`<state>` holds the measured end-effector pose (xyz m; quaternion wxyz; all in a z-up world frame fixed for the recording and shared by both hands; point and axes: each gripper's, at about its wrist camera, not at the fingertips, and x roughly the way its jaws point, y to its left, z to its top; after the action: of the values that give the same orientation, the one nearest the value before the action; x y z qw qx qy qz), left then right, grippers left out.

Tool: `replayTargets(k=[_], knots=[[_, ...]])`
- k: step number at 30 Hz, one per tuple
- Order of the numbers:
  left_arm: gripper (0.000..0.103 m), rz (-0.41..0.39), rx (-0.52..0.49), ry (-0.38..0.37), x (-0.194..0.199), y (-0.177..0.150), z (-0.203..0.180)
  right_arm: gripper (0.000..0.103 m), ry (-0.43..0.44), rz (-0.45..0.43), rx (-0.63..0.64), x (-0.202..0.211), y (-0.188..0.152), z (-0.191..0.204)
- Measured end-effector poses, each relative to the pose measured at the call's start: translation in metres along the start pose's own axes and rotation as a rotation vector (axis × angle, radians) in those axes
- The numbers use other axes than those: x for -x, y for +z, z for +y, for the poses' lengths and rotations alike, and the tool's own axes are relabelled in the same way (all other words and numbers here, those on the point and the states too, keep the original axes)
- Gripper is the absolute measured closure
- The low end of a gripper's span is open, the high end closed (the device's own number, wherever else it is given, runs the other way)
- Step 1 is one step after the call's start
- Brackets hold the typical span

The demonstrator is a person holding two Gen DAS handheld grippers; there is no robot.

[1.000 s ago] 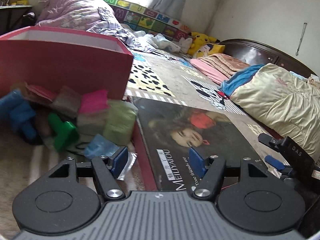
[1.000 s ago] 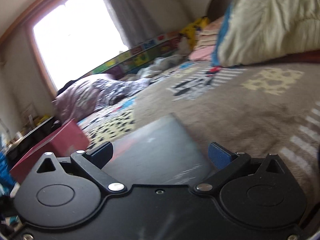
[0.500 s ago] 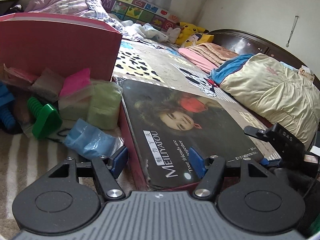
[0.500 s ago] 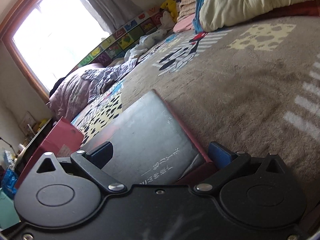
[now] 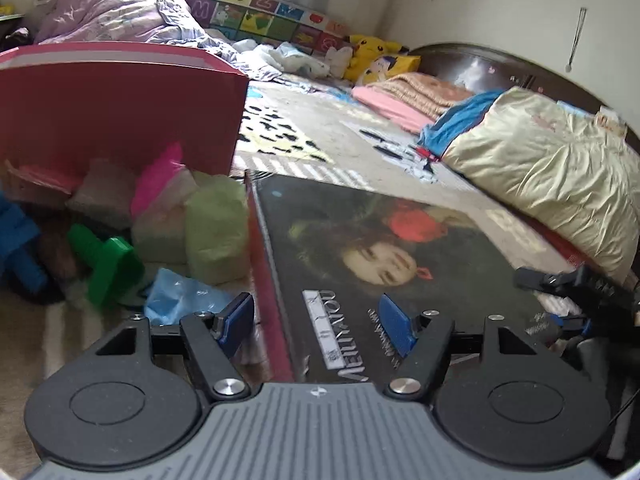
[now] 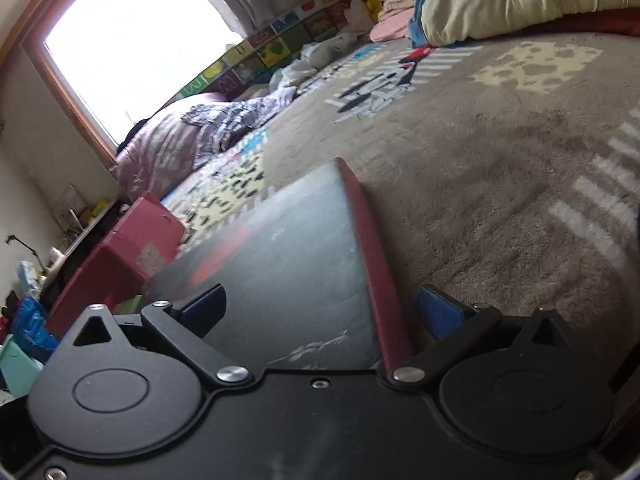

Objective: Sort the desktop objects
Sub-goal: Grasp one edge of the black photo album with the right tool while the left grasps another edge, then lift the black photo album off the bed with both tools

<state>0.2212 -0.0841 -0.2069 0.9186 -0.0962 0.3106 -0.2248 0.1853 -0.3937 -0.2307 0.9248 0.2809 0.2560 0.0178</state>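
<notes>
A large dark book (image 5: pixel 400 248) with a girl's face on its cover and a red spine lies on the carpet. My left gripper (image 5: pixel 316 322) is open, its fingers straddling the book's near left corner. My right gripper (image 6: pixel 320 308) is open around the book's (image 6: pixel 288 264) opposite edge, the red spine between its fingers. It also shows in the left wrist view (image 5: pixel 568 284) at the book's right edge. Left of the book lie a green bag (image 5: pixel 216 232), a pink bag (image 5: pixel 158 180), a blue bag (image 5: pixel 180 300) and a green plastic bolt (image 5: pixel 108 268).
A red box (image 5: pixel 120 108) stands behind the bags; it also shows in the right wrist view (image 6: pixel 128 248). A blue toy (image 5: pixel 20 248) lies at far left. A cream quilt (image 5: pixel 552 168) and folded blankets (image 5: pixel 400 96) lie to the right. Patterned carpet (image 6: pixel 500 160) stretches beyond.
Both grippers shifted around the book; the right gripper rolled and moved so the book's red spine now sits between its fingers. The left view tilted up slightly.
</notes>
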Motion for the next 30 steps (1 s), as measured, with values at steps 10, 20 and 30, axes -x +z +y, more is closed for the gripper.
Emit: replayTargets(k=[10,20,30], knots=[[0.033,-0.017,-0.073,-0.003,0.008,0.005,-0.011,0.000,0.035,0.036,0.065,-0.008,0.001,0.009],[0.030,-0.126,-0.109,-0.048,0.042,0.025,-0.020,0.000,0.119,-0.100,0.070,0.052,0.013,0.034],[0.029,-0.278,-0.111,-0.018,0.083,0.078,0.005,0.000,0.186,-0.141,0.121,0.046,0.040,0.094]])
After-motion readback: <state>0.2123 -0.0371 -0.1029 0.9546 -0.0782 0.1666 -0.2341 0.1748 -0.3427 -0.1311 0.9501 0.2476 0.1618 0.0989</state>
